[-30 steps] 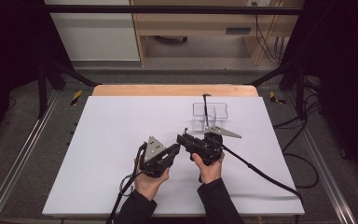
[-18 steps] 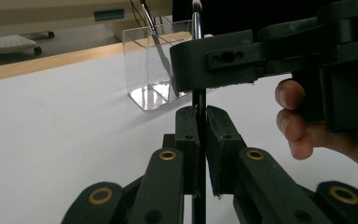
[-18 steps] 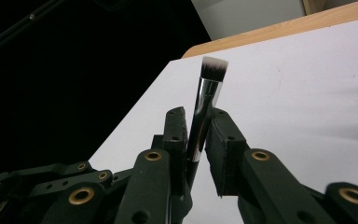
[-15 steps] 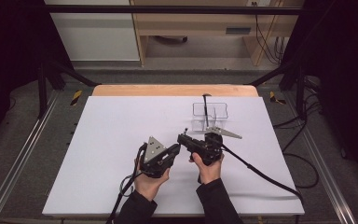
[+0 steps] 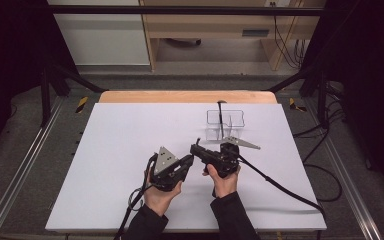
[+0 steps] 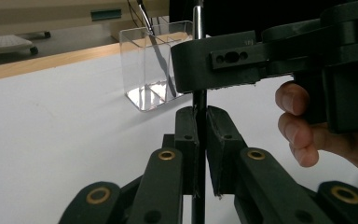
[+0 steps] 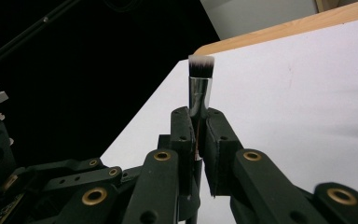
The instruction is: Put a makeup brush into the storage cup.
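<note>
1. The slim makeup brush point(image 7: 199, 88), with a black handle, a silver metal ferrule and a white-tipped bristle head, is held above the white table top point(image 5: 130, 150), between the two grippers at the near middle of the table
2. The left gripper point(image 6: 199, 140) is closed tight on the black handle; its jaws are seen pressed against both sides of it
3. The right gripper point(image 7: 196, 140) has just been closing, with the brush between its jaws; they now clamp the brush at the foot of the ferrule, and the bristles stand clear above
4. The handover is best completed by releasing one grip only after the other is judged firm
5. The clear plastic divided holder point(image 5: 225, 124), in which a thin dark tool point(image 5: 221, 117) is already stood, lies just beyond the grippers; the brush is to be kept upright and lowered into a free compartment without knocking the wall
</note>
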The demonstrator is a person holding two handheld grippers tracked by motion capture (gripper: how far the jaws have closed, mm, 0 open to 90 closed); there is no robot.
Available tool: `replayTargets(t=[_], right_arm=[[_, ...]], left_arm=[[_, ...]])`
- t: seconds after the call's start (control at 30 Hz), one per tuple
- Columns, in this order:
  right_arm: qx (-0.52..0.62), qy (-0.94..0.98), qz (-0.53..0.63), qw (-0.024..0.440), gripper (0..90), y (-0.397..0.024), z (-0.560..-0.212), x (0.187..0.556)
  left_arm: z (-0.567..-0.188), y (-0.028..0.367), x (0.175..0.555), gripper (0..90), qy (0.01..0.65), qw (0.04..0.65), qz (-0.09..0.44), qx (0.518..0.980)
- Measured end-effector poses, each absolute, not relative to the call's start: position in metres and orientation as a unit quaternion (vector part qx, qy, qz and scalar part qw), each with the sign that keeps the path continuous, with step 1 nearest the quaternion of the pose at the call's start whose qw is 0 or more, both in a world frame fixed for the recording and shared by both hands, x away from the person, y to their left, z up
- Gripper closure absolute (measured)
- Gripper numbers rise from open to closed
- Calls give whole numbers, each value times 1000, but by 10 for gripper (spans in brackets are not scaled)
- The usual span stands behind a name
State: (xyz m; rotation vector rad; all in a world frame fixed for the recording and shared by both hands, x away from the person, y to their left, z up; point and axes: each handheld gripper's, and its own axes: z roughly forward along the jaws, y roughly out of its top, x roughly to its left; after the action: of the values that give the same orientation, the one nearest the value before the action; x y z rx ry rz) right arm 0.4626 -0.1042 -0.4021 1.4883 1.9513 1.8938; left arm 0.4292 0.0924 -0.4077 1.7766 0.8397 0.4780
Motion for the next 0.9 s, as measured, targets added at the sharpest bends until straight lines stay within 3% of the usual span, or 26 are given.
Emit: replayTargets(t=[0.3, 0.9], right_arm=[[478, 627, 612, 53, 838, -113, -401, 463], [467, 640, 601, 105, 838, -129, -390, 467]], left_arm=[[-405, 103, 431, 595, 327, 522, 206, 761], [-400, 135, 440, 329, 314, 490, 186, 792]])
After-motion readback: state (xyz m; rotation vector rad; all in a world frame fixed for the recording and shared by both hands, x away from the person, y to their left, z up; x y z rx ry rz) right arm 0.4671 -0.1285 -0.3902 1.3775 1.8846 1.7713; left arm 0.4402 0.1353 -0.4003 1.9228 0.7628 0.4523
